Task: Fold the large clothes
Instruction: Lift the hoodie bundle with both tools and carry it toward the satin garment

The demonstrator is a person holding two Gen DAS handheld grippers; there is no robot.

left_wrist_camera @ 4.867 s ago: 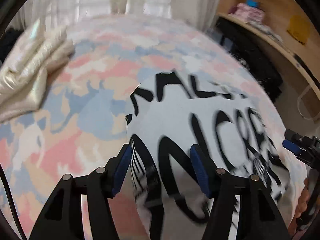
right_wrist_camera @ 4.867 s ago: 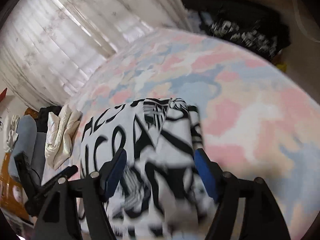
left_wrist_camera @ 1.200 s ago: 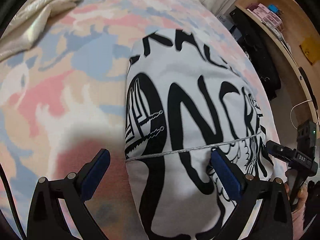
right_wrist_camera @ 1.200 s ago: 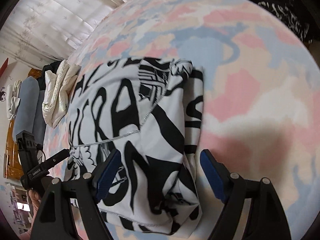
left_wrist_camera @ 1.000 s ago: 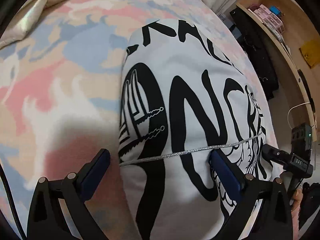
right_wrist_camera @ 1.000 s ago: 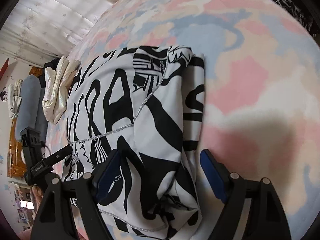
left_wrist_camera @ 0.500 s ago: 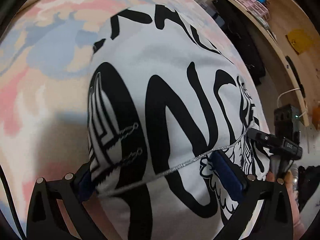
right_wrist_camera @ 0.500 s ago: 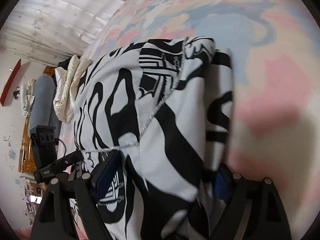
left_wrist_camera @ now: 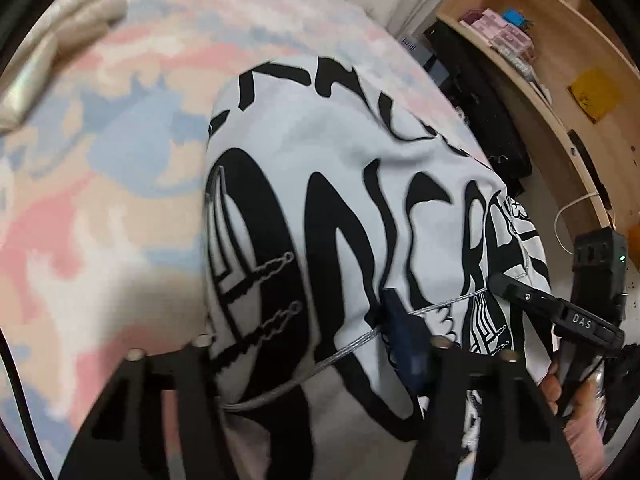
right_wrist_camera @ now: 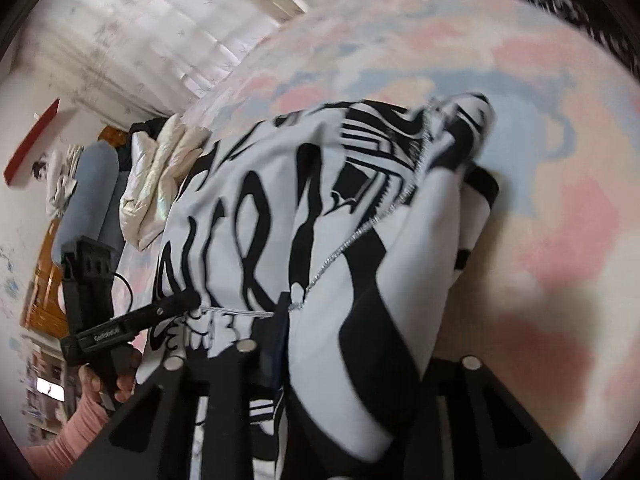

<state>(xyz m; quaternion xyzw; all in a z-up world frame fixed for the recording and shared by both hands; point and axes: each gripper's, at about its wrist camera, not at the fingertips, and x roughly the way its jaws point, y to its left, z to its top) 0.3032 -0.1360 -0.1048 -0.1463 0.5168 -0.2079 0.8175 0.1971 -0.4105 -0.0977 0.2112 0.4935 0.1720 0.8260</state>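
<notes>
The white garment with bold black lettering and a thin silver chain trim (left_wrist_camera: 340, 208) lies folded into a thick bundle on the pastel pink, blue and cream patterned bedspread (left_wrist_camera: 100, 208), filling the centre and lower half of both wrist views. Its near edge is bunched and raised off the bedspread; the chain runs across the print toward the lower centre of each frame.

Bare bedspread spreads to the left of the bundle in the left wrist view and to the right of it in the right wrist view (right_wrist_camera: 560, 184). A cream, shiny padded garment (left_wrist_camera: 48, 64) lies at the upper left, well apart from the bundle. Wooden shelving (left_wrist_camera: 552, 64) stands beyond the bed's edge at the upper right.

The left gripper (left_wrist_camera: 304, 344) sits at the bottom centre of its view, its fingers drawn in on the bundle's near edge, cloth bulging between them. The right gripper (right_wrist_camera: 360, 344) likewise pinches a thick fold at the bottom of its view, one blue pad (right_wrist_camera: 280, 332) pressed into the cloth.
</notes>
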